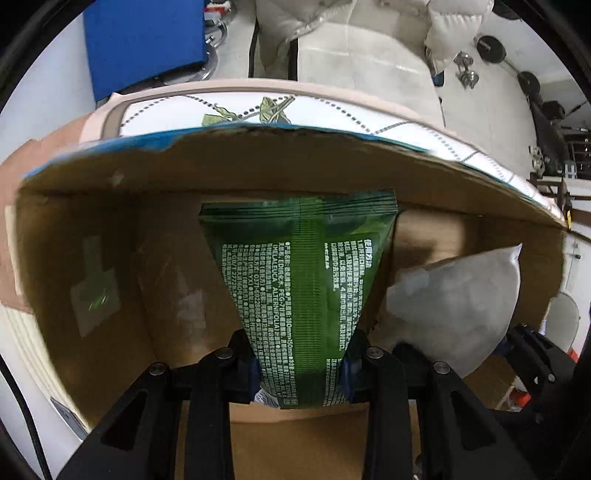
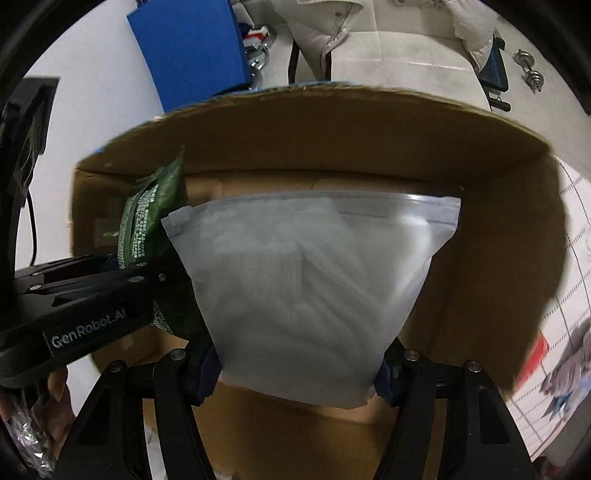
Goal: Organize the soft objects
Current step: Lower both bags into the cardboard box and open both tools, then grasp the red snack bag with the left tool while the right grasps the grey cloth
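Note:
My left gripper (image 1: 300, 365) is shut on a green wet-wipes pack (image 1: 303, 273) with white print and holds it inside an open cardboard box (image 1: 92, 258). My right gripper (image 2: 299, 373) is shut on a frosted zip bag of white cloth (image 2: 306, 280) and holds it inside the same box (image 2: 498, 221). The zip bag also shows at the right of the left wrist view (image 1: 458, 302). The green pack (image 2: 155, 218) and the left gripper's body (image 2: 85, 295) show at the left of the right wrist view, touching the zip bag's left side.
The box stands on a white patterned cloth (image 1: 332, 110) with a pink border. A blue panel (image 1: 144, 40) and a white padded jacket (image 1: 369, 22) lie beyond the box. Small dumbbells (image 1: 465, 70) lie on the floor at the far right.

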A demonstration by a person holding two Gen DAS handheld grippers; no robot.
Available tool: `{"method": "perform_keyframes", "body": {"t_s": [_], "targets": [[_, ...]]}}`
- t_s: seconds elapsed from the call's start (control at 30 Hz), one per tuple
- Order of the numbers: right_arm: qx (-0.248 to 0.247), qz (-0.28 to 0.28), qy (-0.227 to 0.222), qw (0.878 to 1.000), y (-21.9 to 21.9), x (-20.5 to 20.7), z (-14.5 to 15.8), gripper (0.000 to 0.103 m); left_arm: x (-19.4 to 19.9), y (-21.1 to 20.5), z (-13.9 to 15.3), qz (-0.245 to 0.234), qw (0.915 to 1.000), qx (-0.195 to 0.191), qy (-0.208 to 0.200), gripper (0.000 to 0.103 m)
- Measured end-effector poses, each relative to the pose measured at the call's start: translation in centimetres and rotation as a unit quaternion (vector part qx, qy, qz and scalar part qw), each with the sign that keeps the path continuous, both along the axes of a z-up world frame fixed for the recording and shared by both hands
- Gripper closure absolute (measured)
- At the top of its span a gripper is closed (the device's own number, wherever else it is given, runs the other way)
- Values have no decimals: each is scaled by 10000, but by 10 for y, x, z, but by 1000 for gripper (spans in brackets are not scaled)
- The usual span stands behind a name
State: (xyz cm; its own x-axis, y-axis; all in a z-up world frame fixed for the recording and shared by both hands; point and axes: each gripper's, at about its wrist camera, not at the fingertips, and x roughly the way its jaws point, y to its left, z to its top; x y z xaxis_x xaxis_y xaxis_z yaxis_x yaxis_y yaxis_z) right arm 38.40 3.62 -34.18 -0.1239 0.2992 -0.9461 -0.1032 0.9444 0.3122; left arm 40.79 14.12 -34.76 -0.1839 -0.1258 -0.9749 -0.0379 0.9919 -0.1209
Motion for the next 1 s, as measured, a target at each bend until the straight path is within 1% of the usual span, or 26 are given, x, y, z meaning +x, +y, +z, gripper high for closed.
{"method": "perform_keyframes", "body": {"t_s": [0.17, 0.2, 0.23, 0.27, 0.3, 0.33, 0.37, 0.4, 0.43, 0.47, 0.53, 0.57, 0.63, 0.67, 0.77, 0.8, 0.93, 1.0], "targets": [[-187, 105, 86, 9997, 8, 5, -11, 33, 4, -10, -12, -188, 9996, 77, 186, 73], [-227, 156, 105, 9996, 10, 4, -12, 31, 3, -10, -12, -147, 9996, 65, 224, 71], [-261, 186, 117, 9994, 11, 2, -11, 29, 1, -9, -11, -84, 9997, 34, 247, 66], [-296, 221, 108, 9993, 11, 3, -11, 24, 0, -8, -8, -30, 9997, -35, 234, 62], [-311, 243, 102, 9992, 16, 6, -11, 14, -1, -8, -3, -51, 9998, -28, 190, 48], [-295, 212, 89, 9993, 14, 5, -7, 8, -2, -8, 3, -96, 9999, 15, 131, 30], [-249, 185, 66, 9995, 15, 8, -2, 3, -5, -9, 13, -144, 9999, 86, 4, 24], [-229, 151, 25, 9996, 13, 5, 7, 1, -7, -9, 21, -166, 9997, 128, -93, 17], [-264, 125, 1, 9996, 12, 1, 13, 0, -11, -10, 31, -196, 9994, 197, -193, 13], [-314, 108, -37, 9994, 11, -2, 18, 0, -15, -9, 40, -199, 9992, 238, -271, 12], [-391, 78, -134, 9991, 8, -10, 33, 0, -24, -9, 56, -194, 9986, 280, -415, 2], [-472, 54, -206, 9987, 6, -15, 40, 0, -32, -6, 67, -204, 9975, 383, -566, 2], [-685, 7, -485, 9965, 3, -29, 60, 0, -46, -4, 85, -215, 9956, 449, -797, 2], [-743, -1, -551, 9957, 0, -27, 59, 0, -55, -3, 94, -185, 9943, 508, -919, 2], [-743, -95, -693, 9948, -3, -46, 83, 0, -77, -2, 124, -140, 9892, 635, -1317, 2], [-731, -96, -752, 9944, -7, -47, 84, 0, -83, -4, 130, -142, 9874, 674, -1425, 2], [-846, -86, -1127, 9900, -12, -77, 107, 0, -112, 1, 156, -29, 9819, 672, -1773, 2], [-832, -130, -1259, 9885, -15, -83, 113, 0, -116, 6, 157, 51, 9795, 700, -1889, 2]]}}
